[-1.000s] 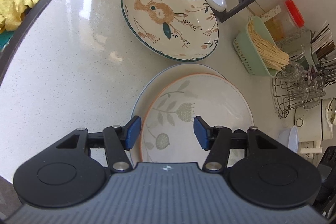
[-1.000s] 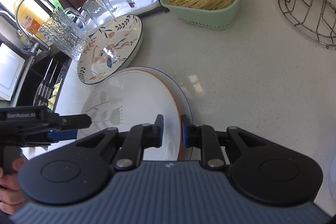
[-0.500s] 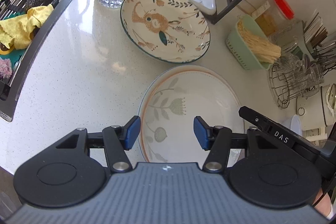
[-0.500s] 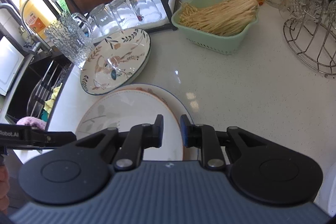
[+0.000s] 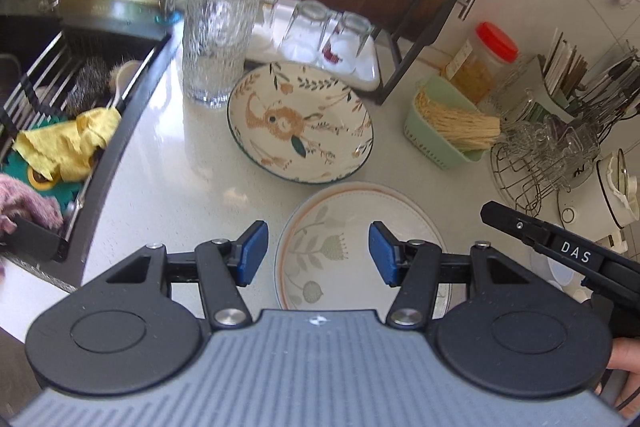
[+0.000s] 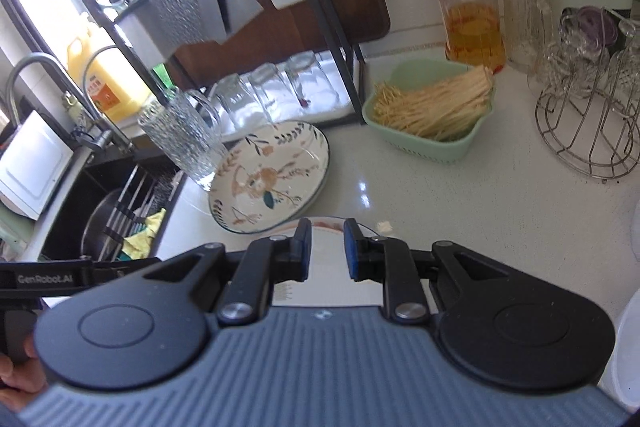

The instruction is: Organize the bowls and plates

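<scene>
Right gripper (image 6: 325, 249) jaws nearly shut, empty; left gripper (image 5: 315, 253) jaws half open, empty. Leaf plate (image 5: 362, 247) is stacked on the table just in front of the floral bowl (image 5: 300, 123), likely freeing table space.

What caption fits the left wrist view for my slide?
Open left gripper above a leaf-patterned plate, beside a floral bowl and tall glass on the counter.

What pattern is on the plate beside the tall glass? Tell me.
The plate is cream with an orange lion, leafy sprigs and a dark green rim, beside the glass; the left wrist view shows it best.
</scene>
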Demonstrator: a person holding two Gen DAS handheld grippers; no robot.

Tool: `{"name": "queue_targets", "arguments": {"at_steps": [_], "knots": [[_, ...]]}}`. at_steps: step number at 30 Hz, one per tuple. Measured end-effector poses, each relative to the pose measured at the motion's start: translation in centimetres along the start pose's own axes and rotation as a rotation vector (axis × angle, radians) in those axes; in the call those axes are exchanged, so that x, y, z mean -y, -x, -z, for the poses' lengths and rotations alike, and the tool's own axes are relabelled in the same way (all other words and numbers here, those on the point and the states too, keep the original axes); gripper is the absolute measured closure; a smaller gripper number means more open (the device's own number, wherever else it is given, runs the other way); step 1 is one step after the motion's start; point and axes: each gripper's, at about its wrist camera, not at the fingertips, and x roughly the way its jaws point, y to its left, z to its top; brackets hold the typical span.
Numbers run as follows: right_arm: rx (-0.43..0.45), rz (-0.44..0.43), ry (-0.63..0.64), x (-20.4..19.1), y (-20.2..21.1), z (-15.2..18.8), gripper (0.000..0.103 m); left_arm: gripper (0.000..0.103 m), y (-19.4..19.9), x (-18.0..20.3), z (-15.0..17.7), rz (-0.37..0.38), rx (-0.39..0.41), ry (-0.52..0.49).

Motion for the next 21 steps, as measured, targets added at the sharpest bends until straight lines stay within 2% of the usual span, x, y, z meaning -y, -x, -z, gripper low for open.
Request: {"name": "queue_targets", "arguments": {"at_steps": [11, 15, 21], "knots": [[0.084, 0.006, 0.004, -1.7, 4.4, 0.3, 0.082, 0.042, 3.7, 1.9, -0.1, -0.016, 0.087, -0.106], [0.086, 0.013, 0.003, -1.9, 5.6, 0.9, 0.081, 0.042, 4.7, 2.8, 0.6, -0.016, 0.11, -0.143], [0.087, 0.019, 0.01, -2.2, 6.8, 1.7, 0.081, 0.042, 6.0, 3.5, 1.7, -0.019, 0.154, -0.142]]}}
